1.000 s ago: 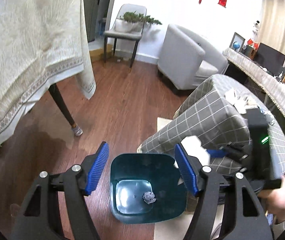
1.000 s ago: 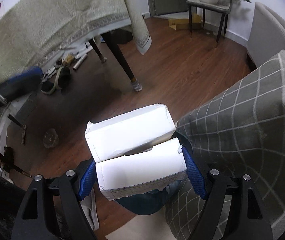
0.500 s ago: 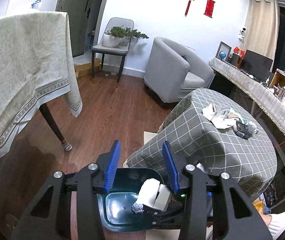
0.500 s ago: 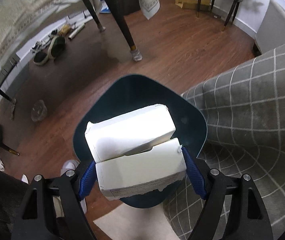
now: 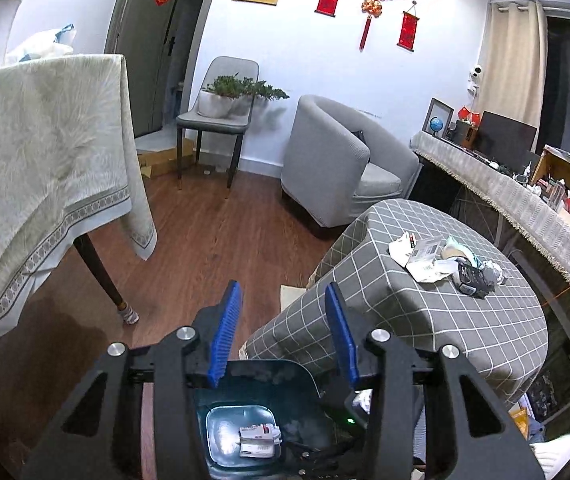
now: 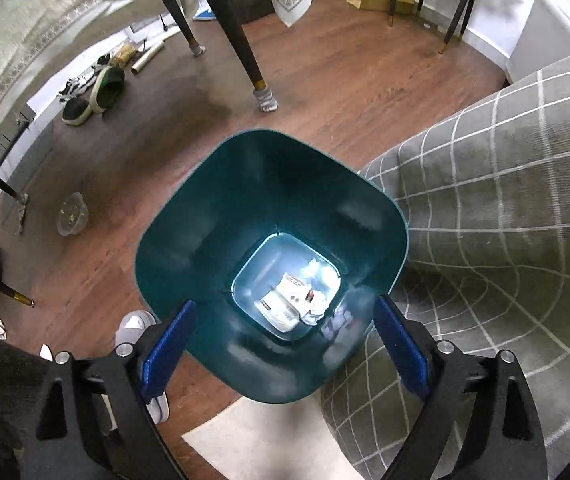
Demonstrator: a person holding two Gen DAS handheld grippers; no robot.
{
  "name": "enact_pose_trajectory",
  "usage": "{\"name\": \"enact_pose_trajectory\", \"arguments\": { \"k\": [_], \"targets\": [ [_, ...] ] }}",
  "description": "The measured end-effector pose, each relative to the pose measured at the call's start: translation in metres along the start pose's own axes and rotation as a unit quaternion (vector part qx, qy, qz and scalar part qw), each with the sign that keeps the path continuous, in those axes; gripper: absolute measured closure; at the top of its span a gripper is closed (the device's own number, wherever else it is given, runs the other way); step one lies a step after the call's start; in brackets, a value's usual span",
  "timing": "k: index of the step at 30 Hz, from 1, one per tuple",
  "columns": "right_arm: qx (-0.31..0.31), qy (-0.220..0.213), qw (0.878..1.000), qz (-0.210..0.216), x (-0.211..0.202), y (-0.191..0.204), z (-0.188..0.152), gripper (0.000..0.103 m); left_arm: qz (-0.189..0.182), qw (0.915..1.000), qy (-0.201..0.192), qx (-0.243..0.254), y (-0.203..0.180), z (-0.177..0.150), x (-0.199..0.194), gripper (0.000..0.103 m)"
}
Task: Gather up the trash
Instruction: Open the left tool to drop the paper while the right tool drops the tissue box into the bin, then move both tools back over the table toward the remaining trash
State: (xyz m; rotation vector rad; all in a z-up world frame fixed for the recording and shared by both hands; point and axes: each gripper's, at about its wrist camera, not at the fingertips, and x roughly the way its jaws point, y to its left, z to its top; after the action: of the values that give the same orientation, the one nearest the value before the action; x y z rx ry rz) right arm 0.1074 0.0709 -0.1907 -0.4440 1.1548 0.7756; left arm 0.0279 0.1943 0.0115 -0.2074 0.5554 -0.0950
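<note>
A teal trash bin (image 6: pixel 245 216) stands on the wood floor beside the checked-cloth table (image 6: pixel 505 200). A white box (image 6: pixel 285 304) and crumpled paper (image 6: pixel 317 270) lie at its bottom. My right gripper (image 6: pixel 285 344) is open and empty, right above the bin's mouth. In the left wrist view the bin (image 5: pixel 253 384) sits low, with the white box (image 5: pixel 257 440) inside. My left gripper (image 5: pixel 283 328) is open and empty above the bin. Several pieces of trash (image 5: pixel 441 260) lie on the checked table (image 5: pixel 425 320).
A large table with a beige cloth (image 5: pixel 37 168) stands left, its leg (image 6: pixel 241 40) near the bin. A grey armchair (image 5: pixel 337 168) and a chair with a plant (image 5: pixel 221 120) stand at the back. Shoes (image 6: pixel 93 96) lie on the floor. A pale rug (image 6: pixel 269 440) lies below.
My right gripper opened and let go of the white box, which fell into the bin. My left gripper rose, tilted up and narrowed.
</note>
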Motion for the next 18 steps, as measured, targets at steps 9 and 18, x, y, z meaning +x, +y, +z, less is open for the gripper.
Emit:
{"name": "enact_pose_trajectory", "arguments": {
  "k": [9, 18],
  "targets": [
    [-0.022, -0.092, 0.995, 0.023, -0.07, 0.009, 0.006, 0.012, 0.011, 0.9998, -0.016, 0.01, -0.009, 0.007, 0.001, 0.057],
    [-0.017, -0.171, 0.985, 0.003, -0.129, -0.007, 0.002, 0.012, 0.014, 0.9995, -0.019, 0.019, -0.023, 0.009, 0.009, 0.044]
  ]
}}
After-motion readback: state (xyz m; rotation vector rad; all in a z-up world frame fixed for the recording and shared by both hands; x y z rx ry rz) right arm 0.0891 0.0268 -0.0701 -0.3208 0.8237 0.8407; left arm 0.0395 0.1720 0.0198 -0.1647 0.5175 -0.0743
